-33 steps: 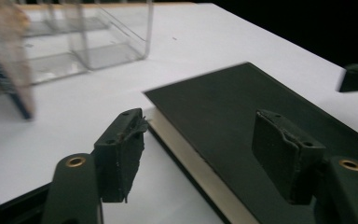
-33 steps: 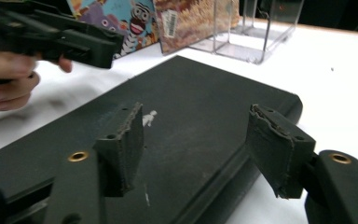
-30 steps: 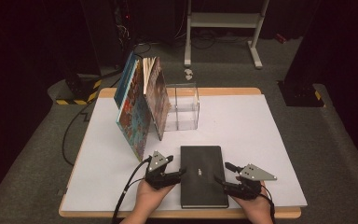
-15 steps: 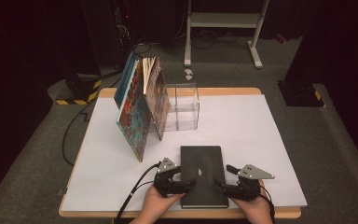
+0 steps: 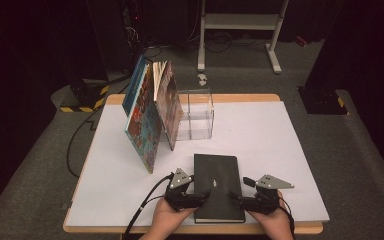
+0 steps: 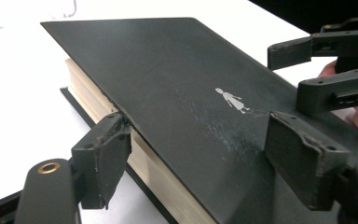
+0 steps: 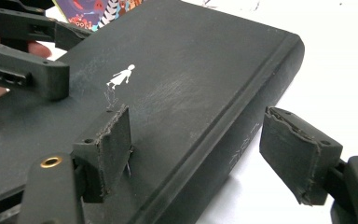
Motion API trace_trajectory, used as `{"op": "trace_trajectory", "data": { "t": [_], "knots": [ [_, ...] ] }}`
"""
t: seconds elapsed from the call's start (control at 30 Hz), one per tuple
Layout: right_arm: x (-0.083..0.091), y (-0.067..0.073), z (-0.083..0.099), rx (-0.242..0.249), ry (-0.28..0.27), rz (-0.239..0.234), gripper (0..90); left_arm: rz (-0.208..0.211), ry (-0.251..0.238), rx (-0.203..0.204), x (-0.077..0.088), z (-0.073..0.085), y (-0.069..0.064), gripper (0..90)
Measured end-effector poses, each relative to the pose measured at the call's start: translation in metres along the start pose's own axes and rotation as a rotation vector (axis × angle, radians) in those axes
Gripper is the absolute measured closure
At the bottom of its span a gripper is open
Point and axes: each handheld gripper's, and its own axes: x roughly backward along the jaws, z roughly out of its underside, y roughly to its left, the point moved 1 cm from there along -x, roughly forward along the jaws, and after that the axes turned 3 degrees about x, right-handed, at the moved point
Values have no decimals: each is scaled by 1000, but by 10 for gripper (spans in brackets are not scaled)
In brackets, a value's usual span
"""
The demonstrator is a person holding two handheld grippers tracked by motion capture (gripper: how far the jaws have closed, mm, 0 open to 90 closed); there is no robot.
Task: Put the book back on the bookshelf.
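Black and hardbound, the book point(image 5: 219, 187) is lying flat on the white table cover point(image 5: 290, 150), low in the centre of the high view, close to the table's near edge. A small white figure point(image 6: 232, 100) is showing on its front board.

The left gripper point(image 5: 201, 196) is reaching in over the page side. Its jaws are standing fairly wide after just closing a little. One pad is sitting at the lip of the cover beside the pages and the other is sitting over the top board. I cannot tell whether either is pressing.

The right gripper point(image 5: 236, 198) is coming in from the spine side. Its jaws have just been opening and are straddling the spine. One is hanging over the cover and the other is hanging clear of the spine, out over the table.

Further out, toward the upper left of the high view, several colourful books point(image 5: 147, 120) are leaning against a clear box point(image 5: 196, 114).

To my eye the job is only beginning. Both grippers are getting placed on the book, but nothing is clamped and the book is not being lifted. The gripping, raising and carrying are all left to do.
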Motion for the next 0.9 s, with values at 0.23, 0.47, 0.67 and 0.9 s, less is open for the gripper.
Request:
{"op": "trace_trajectory", "data": {
  "t": [0.23, 0.47, 0.67, 0.9],
  "knots": [
    [2, 0, -1, -5, -13, -2, 243, 8, -38, -4, 2, -6, -2, 273],
    [3, 0, -2, -6, -17, 0, 243, 36, -8, 10, -3, -15, 1, 325],
    [0, -1, -1, -32, -3, -17, 238, 95, 47, 75, -8, -16, 12, 387],
    [-6, -1, -3, -42, -2, -13, 240, 161, 40, 63, -13, -20, 27, 463]
  ]
}}
